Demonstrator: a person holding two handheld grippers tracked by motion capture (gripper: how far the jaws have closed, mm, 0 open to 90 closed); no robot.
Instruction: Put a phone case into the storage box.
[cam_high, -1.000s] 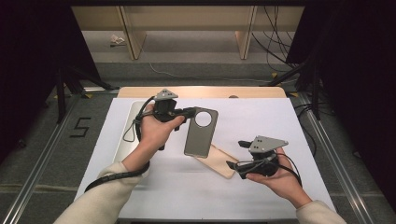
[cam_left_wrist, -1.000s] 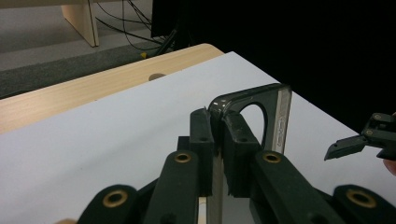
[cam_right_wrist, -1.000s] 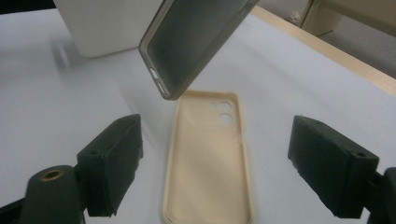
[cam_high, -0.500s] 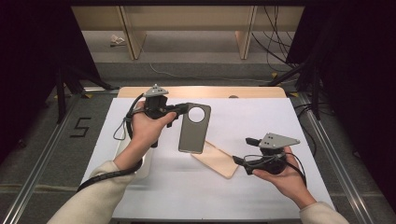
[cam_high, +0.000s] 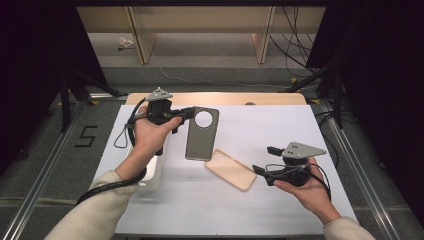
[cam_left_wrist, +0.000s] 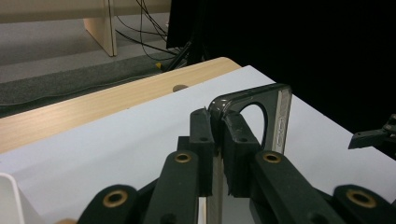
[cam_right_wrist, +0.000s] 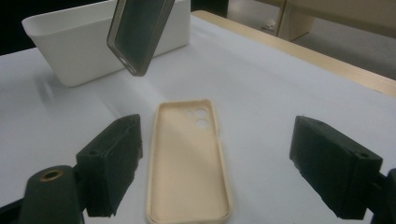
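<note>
A dark grey phone case with a round camera hole hangs above the table, and my left gripper is shut on its top corner. In the left gripper view the two pads pinch the case rim. A beige phone case lies flat on the white table cover, hollow side up. My right gripper hovers just right of it, jaws wide open and pointing at it. In the right gripper view the beige case lies between the open jaws and the dark case hangs beyond.
A white bin stands on the table's left side, partly under my left forearm; it is also in the right gripper view. The white cover leaves a wooden strip bare along the far edge. Cables and shelf legs lie past it.
My left hand carried the dark case to the left and slightly away across the table. My right gripper stayed near the beige case, still open.
</note>
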